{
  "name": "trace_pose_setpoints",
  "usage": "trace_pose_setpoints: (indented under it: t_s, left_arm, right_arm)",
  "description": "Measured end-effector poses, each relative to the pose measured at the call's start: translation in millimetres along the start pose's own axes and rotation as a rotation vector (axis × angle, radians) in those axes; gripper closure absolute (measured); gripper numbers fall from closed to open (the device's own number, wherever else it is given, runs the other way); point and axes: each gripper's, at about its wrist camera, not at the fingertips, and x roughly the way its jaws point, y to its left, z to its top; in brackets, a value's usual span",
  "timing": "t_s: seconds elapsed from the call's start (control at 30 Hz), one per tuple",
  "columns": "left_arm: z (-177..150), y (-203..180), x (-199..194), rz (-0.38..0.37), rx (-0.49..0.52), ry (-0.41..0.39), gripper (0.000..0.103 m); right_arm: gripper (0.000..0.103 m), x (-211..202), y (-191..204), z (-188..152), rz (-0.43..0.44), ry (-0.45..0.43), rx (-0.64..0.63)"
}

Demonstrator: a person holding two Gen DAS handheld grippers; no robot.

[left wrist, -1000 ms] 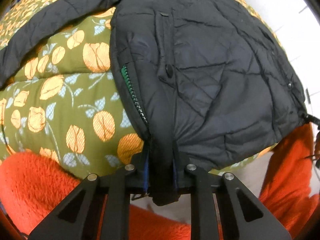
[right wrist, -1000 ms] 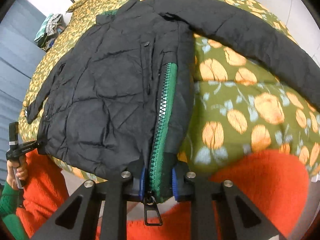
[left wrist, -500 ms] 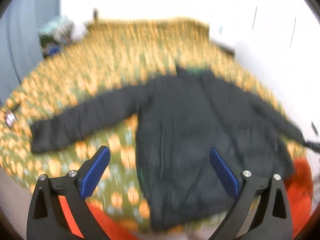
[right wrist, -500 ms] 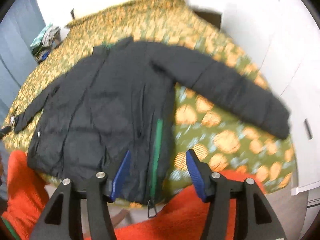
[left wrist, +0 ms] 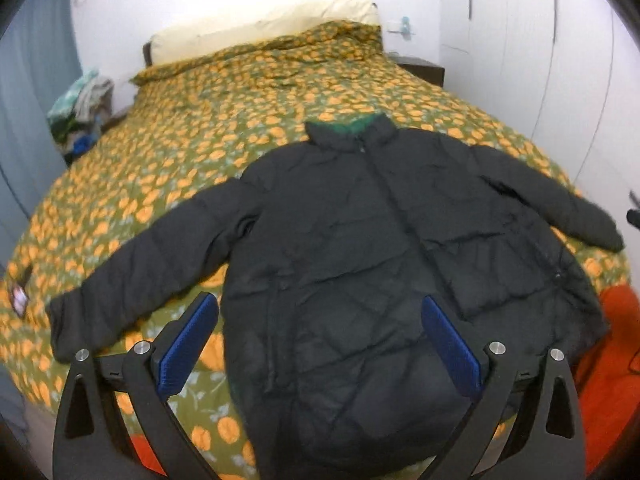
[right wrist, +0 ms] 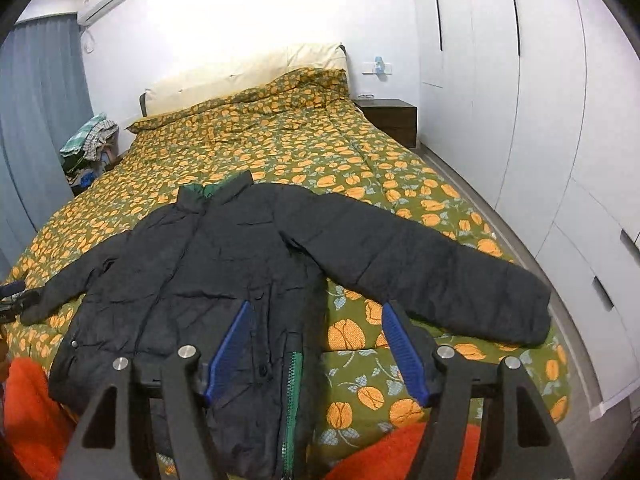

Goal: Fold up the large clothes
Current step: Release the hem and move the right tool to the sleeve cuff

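Note:
A black quilted jacket [left wrist: 360,248] [right wrist: 192,272] lies flat on the bed, front up, collar toward the pillows, both sleeves spread out to the sides. A green zipper [right wrist: 292,396] shows at its hem. My left gripper [left wrist: 316,344] hangs above the hem, wide open, with nothing between its blue pads [left wrist: 448,344]. My right gripper [right wrist: 316,348] hovers over the zipper edge; its jaws are opening, and the pads touch nothing. The tip of the left gripper [right wrist: 16,296] shows at the left edge of the right wrist view.
The bed carries a green quilt with orange flowers [left wrist: 240,128] [right wrist: 280,140] and pale pillows [right wrist: 248,72]. An orange fleece [left wrist: 612,360] [right wrist: 400,452] lies at the foot. White wardrobes [right wrist: 540,120] stand right, a nightstand [right wrist: 392,116] beside them, clothes [right wrist: 88,140] and curtain [right wrist: 36,120] left.
Both grippers let go of the jacket's hem, opened and rose back from it. The whole jacket and bed have come into view, and the jacket now lies flat.

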Motion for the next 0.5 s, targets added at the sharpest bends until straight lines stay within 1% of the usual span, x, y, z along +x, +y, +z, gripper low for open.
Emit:
trace_pose_setpoints:
  t_s: [0.03,0.1,0.17,0.23,0.37,0.43,0.5]
  left_arm:
    - [2.3,-7.8,0.2,-0.002,0.005,-0.007,0.002]
    - [6.7,-22.6,1.3,-0.026,0.015,-0.011,0.001]
    - [11.5,-31.8,-0.8,-0.063,0.016,-0.021,0.002]
    - [15.8,-34.7,-5.0,-0.091,0.008,-0.035,0.002]
    - [23.3,-35.5,-2.3,-0.134,-0.042,-0.027,0.002]
    - [25.2,-31.2,3.4,-0.162,-0.093,-0.006,0.002]
    - [26.0,-28.6,8.8,-0.174,-0.127,0.014,0.002]
  right_arm:
    - [0.034,3.8,3.2,-2.1,0.010,-0.002,0.011]
    - [0.034,12.3,-5.0,-4.1,0.047,0.007,0.072]
    - [0.034,18.2,-25.4,-10.0,0.069,0.015,0.161]
    - [0.034,21.9,-47.9,-15.4,0.070,0.019,0.240]
    - [0.034,23.3,-120.8,-32.4,0.065,0.007,0.476]
    - [0.034,26.0,-167.1,-47.7,0.050,-0.015,0.646]
    - [0.034,34.1,-204.8,-64.9,0.023,-0.011,0.797]
